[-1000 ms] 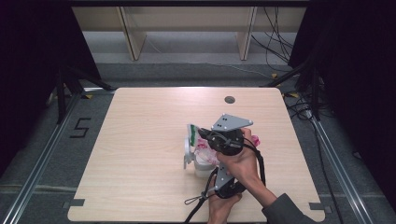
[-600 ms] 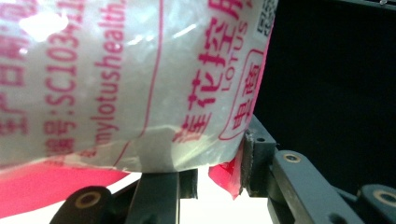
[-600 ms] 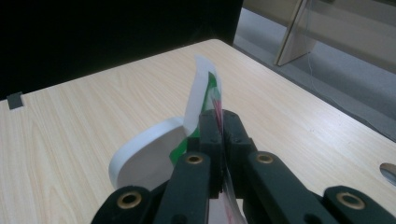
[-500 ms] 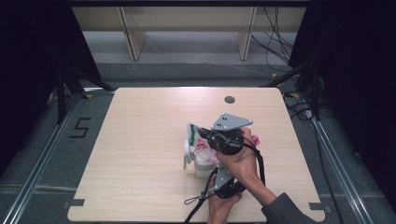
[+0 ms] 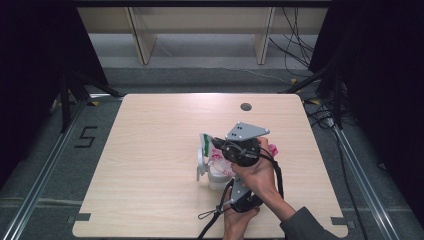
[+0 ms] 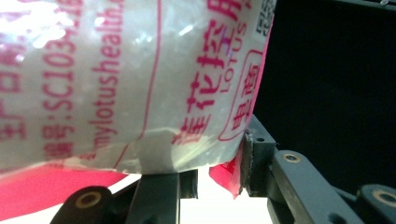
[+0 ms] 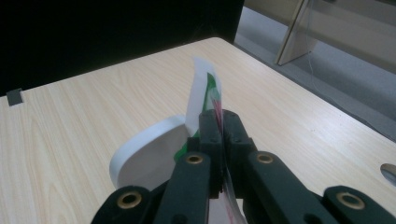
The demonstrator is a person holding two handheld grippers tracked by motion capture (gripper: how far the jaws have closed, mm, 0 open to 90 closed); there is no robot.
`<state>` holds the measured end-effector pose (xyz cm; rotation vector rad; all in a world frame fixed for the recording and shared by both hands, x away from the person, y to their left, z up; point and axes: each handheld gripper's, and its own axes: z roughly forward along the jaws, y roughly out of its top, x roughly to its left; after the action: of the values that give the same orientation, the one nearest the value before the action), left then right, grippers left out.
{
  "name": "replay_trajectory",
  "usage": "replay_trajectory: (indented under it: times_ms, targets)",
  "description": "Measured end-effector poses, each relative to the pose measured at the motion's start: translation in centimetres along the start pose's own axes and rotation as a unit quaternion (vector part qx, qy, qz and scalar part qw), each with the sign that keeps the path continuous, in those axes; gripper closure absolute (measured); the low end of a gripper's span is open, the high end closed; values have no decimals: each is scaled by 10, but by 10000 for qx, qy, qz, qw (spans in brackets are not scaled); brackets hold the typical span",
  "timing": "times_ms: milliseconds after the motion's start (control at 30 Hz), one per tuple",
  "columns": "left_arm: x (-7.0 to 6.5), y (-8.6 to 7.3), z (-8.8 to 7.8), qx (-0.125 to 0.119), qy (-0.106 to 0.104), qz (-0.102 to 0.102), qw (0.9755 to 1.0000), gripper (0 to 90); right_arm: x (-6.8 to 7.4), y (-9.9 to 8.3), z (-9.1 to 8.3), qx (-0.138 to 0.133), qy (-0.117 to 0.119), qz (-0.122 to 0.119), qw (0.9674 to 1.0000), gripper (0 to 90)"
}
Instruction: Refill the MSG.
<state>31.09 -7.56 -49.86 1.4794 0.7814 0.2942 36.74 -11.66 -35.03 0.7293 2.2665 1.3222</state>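
High view: over the counter (image 5: 150, 150), the right gripper (image 7: 219, 122) is clamped on the top edge of a pink-printed packet (image 6: 130, 79), while the left gripper (image 6: 212, 158) pinches its lower corner beside a white container (image 5: 218, 177). Tearing it cleanly likely needs steady, opposed pulls without jerking.
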Motion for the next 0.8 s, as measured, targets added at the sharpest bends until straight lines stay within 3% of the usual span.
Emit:
replay_trajectory:
  times_ms: [100,133,167,200,267,367,433,467,533,567,633,667,700,733,800]
  targets:
    - [0,0,1,-54,-50,-16,10000,715,-3,1,-3,-1,44,59,10000,897]
    - [-4,-1,4,-274,-89,-280,9992,715,-2,1,-3,19,26,45,10000,897]
    - [-2,0,2,-104,-49,-132,9998,714,-1,1,-2,5,3,31,10000,896]
    - [-4,0,3,-229,-57,-255,9994,714,-1,1,-2,5,-5,26,10000,896]
    - [0,1,-1,-4,33,-6,10000,714,-2,2,-2,-7,23,33,10000,897]
    - [-1,0,0,-66,-28,-84,9999,714,0,1,0,42,0,-2,10000,896]
    - [0,1,-1,-31,31,-14,10000,714,0,2,-1,26,68,39,10000,896]
    - [-3,-1,3,-277,-118,-266,9992,715,-1,2,-1,-5,55,55,10000,897]
    - [1,0,-1,33,34,16,10000,715,0,1,-1,89,70,43,9999,896]
    - [1,0,0,-1,16,7,10000,715,0,1,-1,97,73,41,9999,897]
    - [-7,0,6,-522,-159,-515,9972,715,-1,2,-1,10,55,67,10000,896]
    - [-5,-1,5,-423,-147,-427,9981,715,0,2,-1,24,60,50,10000,897]
    - [0,-1,1,-105,-94,-71,9999,715,0,1,-1,88,57,28,9999,896]
    - [2,0,-2,99,42,138,9998,714,1,1,0,82,35,4,10000,897]
    - [0,1,-1,-21,13,1,10000,715,1,2,-1,78,61,31,9999,897]
